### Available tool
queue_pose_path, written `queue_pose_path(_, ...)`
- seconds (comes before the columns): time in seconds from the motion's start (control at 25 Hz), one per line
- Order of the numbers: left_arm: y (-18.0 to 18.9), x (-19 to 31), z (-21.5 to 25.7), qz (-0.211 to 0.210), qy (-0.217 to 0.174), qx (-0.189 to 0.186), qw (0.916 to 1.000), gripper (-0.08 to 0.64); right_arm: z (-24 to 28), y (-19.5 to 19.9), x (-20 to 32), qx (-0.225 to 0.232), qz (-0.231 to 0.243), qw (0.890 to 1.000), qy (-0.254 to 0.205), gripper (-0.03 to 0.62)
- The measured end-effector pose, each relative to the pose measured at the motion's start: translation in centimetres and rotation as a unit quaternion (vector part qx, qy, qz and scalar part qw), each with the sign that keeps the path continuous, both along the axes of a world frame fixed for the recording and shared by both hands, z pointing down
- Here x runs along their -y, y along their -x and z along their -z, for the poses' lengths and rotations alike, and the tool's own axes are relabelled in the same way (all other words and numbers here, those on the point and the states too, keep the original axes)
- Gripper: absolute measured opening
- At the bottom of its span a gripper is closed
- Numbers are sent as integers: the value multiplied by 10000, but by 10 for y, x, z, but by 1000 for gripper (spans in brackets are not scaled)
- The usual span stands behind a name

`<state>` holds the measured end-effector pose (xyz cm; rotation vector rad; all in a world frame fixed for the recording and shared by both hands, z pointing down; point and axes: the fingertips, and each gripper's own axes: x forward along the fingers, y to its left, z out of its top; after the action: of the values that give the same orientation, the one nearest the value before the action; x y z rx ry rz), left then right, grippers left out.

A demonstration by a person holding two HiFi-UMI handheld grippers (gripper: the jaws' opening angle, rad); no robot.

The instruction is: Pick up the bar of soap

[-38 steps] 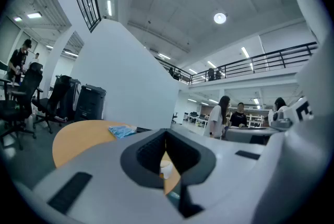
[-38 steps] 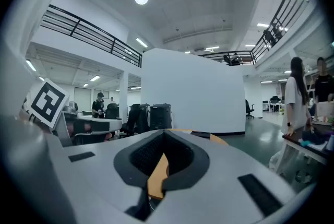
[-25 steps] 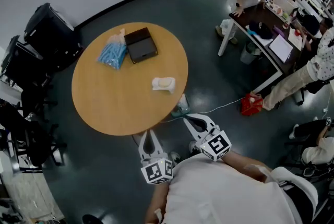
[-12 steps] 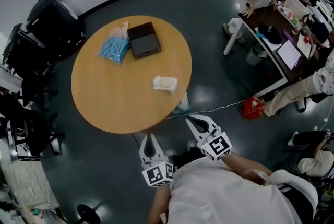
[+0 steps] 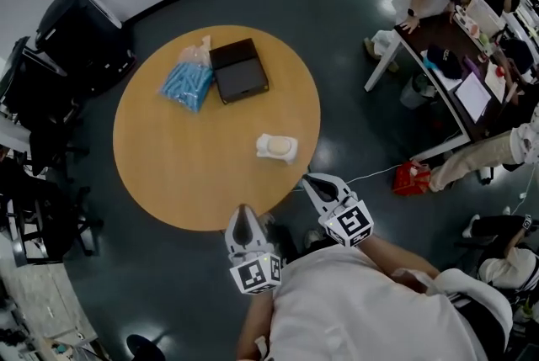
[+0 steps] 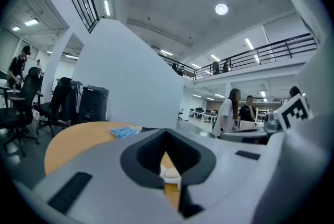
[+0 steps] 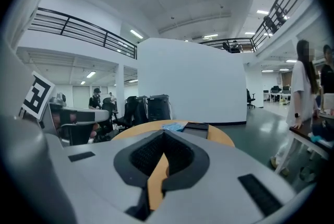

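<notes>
I hold left gripper [image 5: 243, 215] and right gripper [image 5: 312, 182] clenched, empty, off the table's [image 5: 160, 204] 5 o'clock rim, since the bar of soap [image 5: 277, 147] lies unreached at the right one's 11 o'clock.

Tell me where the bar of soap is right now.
In the head view, the bar of soap lies near the right edge of the round table, just ahead of the right gripper.

Left gripper [image 5: 242, 213], right gripper [image 5: 314, 182] moved up to table [image 5: 168, 170] edge, apparently nearer bar of soap [image 5: 277, 147].
</notes>
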<state>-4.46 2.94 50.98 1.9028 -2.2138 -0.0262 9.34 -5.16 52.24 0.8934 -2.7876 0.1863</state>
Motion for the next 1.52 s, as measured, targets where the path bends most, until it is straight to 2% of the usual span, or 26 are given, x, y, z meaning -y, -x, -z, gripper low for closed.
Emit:
queue_pose_path(0.2, 35, 48, 4, -432, -50, -67, 9990, 8, -4, 34, 44, -385, -239, 9989, -124, 12)
queue_pose_path(0.32, 53, 70, 6, -549, -69, -102, 9984, 8, -7, 51, 66, -658, -214, 9974, -188, 12)
queue_pose_path(0.48, 64, 88, 7, -481, -98, -239, 9985, 8, -39, 64, 85, -1248, 54, 9920, 156, 12)
queue_pose_path(0.6, 65, 98, 4, -397, -99, -323, 9986, 8, -81, 67, 98, -1948, 326, 9786, 571, 12)
queue_pose_path(0.76, 69, 110, -1, -404, -57, -333, 9986, 8, -140, 70, 112, -3044, 878, 9430, 1018, 28)
queue_pose_path(0.84, 75, 113, 0, -349, -57, -340, 9988, 8, -168, 74, 117, -3510, 1212, 9187, 1346, 219)
queue_pose_path(0.96, 79, 114, -3, -291, -15, -326, 9990, 8, -208, 77, 131, -4299, 1505, 8778, 1482, 237)
queue_pose_path(1.08, 82, 116, -12, -294, 91, -509, 9982, 8, -246, 79, 140, -4956, 1745, 8355, 1611, 266)
queue_pose_path(1.2, 86, 119, -14, -301, 95, -594, 9977, 8, -269, 83, 137, -5290, 1924, 8059, 1835, 275)
queue_pose_path(1.52, 102, 122, -19, -222, 110, -664, 9975, 8, -289, 82, 137, -5829, 2119, 7469, 2399, 288)
